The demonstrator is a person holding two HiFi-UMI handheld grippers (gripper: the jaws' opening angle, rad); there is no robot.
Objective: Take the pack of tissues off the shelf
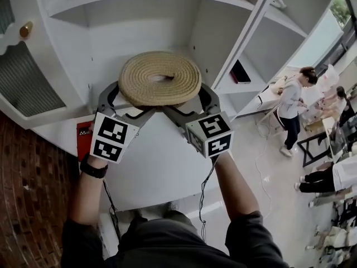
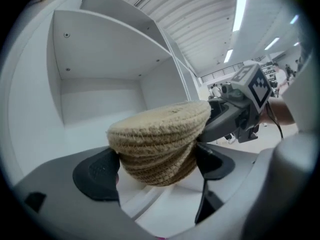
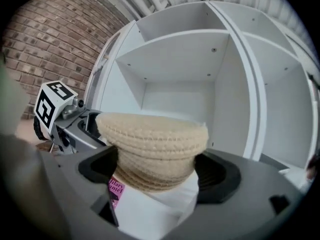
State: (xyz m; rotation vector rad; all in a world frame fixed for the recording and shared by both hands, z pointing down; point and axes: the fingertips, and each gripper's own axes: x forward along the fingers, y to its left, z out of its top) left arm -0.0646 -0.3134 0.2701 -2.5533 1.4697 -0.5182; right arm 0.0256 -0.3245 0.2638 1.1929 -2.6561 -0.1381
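A round woven rope basket (image 1: 160,78) hangs in front of the white shelf (image 1: 167,166), clasped from both sides. My left gripper (image 1: 131,102) has its pads (image 2: 97,173) pressed on the basket (image 2: 160,139) low on its sides. My right gripper (image 1: 189,105) grips it the same way, its jaws wide and still easing inward. In the right gripper view a white pack with a pink label (image 3: 145,209) shows just under the basket (image 3: 152,144), between the jaws. Whether the pack touches the pads is hidden.
White shelf compartments (image 3: 175,79) stand open behind the basket. A red packet (image 1: 83,134) lies on the shelf left of my left hand. A brick wall (image 1: 28,200) is at the left. People (image 1: 293,102) and furniture are far off at the right.
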